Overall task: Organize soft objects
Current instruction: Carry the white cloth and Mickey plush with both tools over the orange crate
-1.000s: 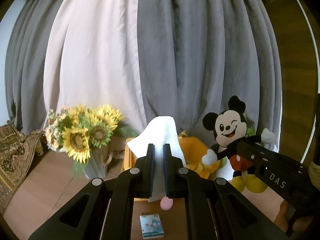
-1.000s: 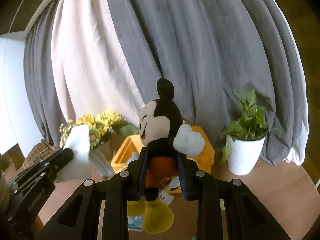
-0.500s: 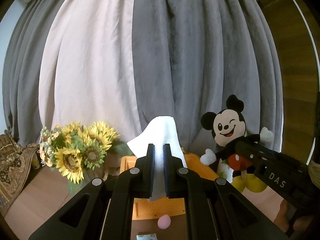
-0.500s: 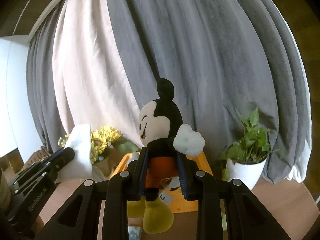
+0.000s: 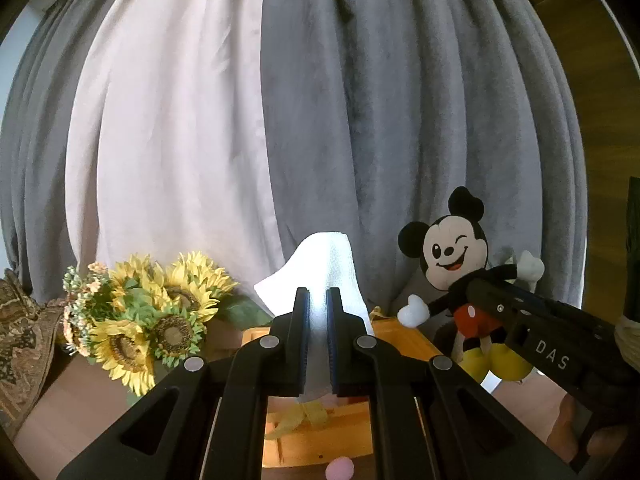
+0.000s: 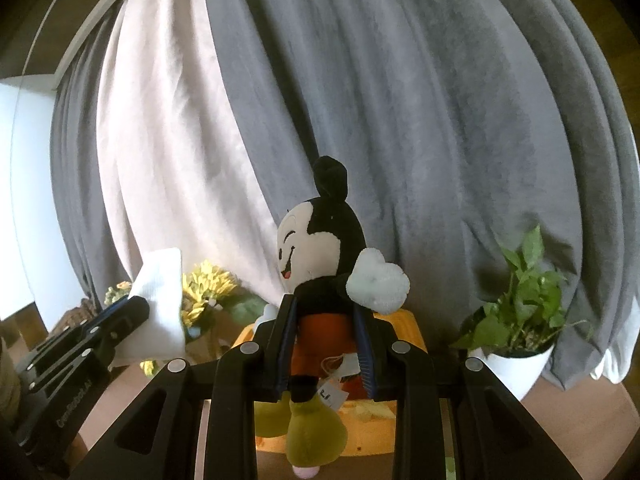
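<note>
Your left claw is clenched on a white cloth, which stands up between the two fingers and folds over above their tips. The cloth hangs in the air above the near rim of the orange wooden crate, not touching it as far as the left wrist view shows. From the right wrist view the same cloth appears at the left, pinched in the left claw.

Your right claw is clamped on the Mickey Mouse plush, gripping it at the red shorts with one finger on each side of the waist. The plush is upright, head above the fingertips, yellow shoes dangling below the fingers, a paper tag hanging at its back. In the left wrist view the plush faces the camera, held clear of the table over the right side of the crate.

A yellow soft item lies inside the crate. A small pink object sits on the table just in front of the crate. A bunch of sunflowers stands to the left of the crate, and a potted green plant in a white pot stands to its right. Grey and white curtains hang behind.
</note>
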Tool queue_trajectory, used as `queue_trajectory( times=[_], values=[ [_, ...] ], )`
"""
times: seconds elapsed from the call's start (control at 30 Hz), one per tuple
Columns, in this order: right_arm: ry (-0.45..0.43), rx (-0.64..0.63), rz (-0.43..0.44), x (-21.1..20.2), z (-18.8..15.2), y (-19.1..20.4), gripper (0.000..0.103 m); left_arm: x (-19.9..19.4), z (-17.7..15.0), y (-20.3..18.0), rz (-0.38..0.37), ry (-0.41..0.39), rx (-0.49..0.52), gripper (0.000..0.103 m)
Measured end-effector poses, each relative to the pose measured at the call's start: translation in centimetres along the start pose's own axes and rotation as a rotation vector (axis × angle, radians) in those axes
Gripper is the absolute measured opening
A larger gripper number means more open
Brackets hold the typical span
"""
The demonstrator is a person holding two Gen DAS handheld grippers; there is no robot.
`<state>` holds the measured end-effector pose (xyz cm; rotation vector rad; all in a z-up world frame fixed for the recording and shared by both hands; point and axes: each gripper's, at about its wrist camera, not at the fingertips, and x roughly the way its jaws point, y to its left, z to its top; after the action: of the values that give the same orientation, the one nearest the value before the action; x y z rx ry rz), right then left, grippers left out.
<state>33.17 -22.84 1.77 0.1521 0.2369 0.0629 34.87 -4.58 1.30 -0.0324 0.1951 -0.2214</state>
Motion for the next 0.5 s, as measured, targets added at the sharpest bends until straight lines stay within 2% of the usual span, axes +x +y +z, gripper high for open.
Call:
queue_trajectory(
  times=[0.5],
  values=[
    [0.074,0.028,0.003,7.6,-0.7,-1.2,0.029,7.6,-1.4,1.3,0.005,0.075,-0.013,0.01]
  ],
)
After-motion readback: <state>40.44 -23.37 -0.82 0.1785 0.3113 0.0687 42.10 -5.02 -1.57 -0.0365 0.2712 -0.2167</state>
